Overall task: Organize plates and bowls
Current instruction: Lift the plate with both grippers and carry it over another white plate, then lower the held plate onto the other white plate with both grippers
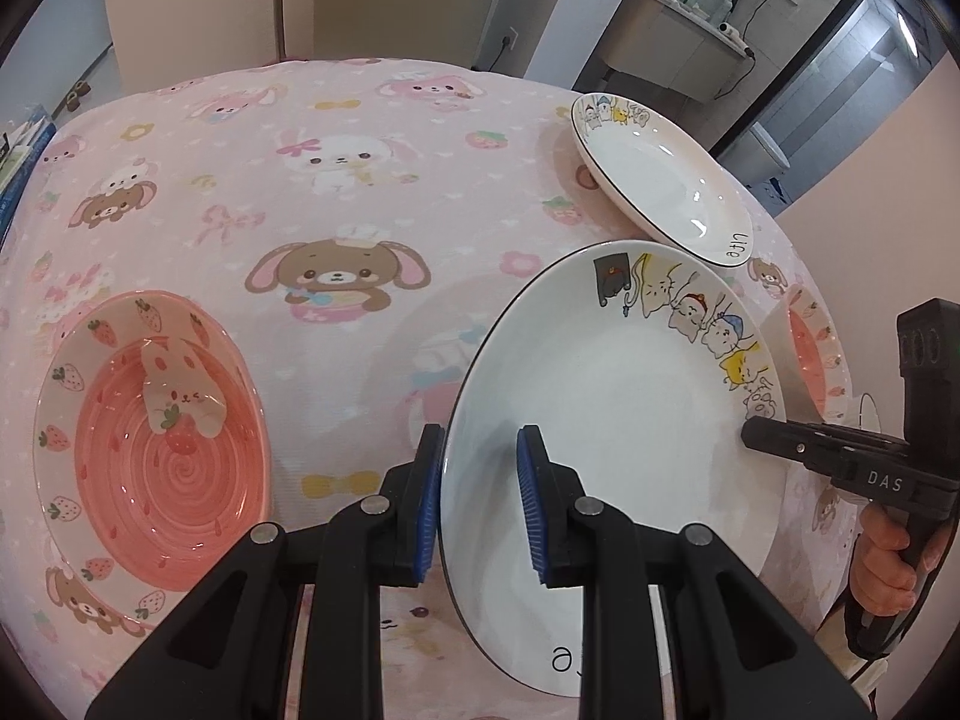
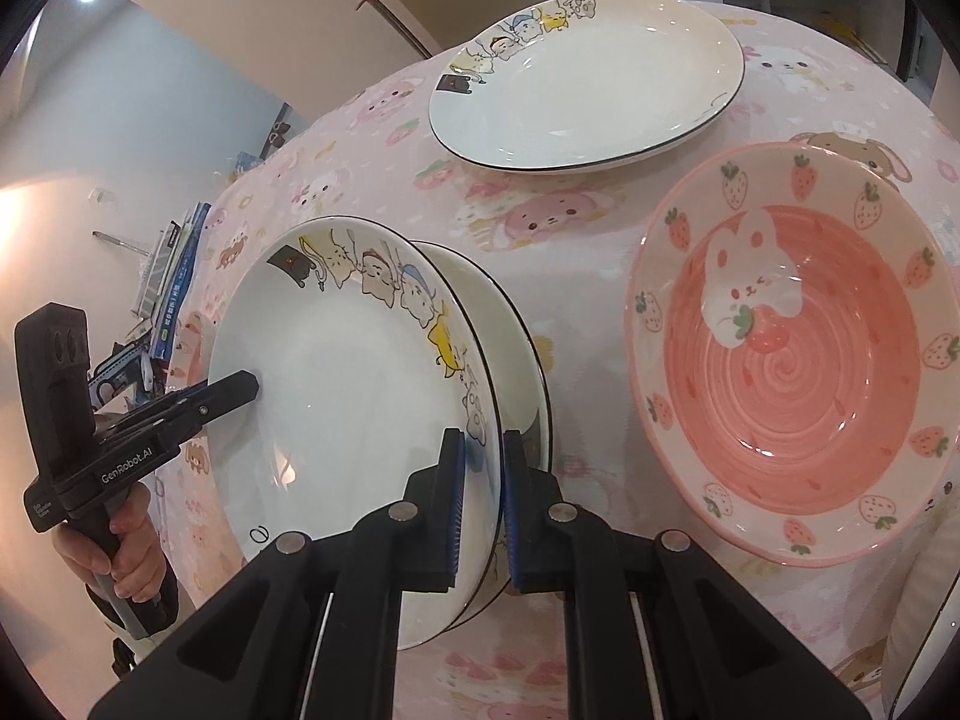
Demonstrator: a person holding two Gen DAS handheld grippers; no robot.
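My left gripper has its blue pads either side of the white plate's rim at that plate's nine o'clock, the outer pad touching, the inner one a little off the glaze; I'd call it gripping loosely, though I cannot tell for certain. My right gripper is clamped on the opposite rim at three o'clock. The plate is held tilted between both tools above the pink tablecloth.

I judge this the stacking step: the next move calls for lowering the plate level onto its match and releasing both sides together.

The right view alone shows a second plate directly behind the held one, a third plate at twelve o'clock and a pink bowl at three. The left view alone shows another pink bowl at nine o'clock.
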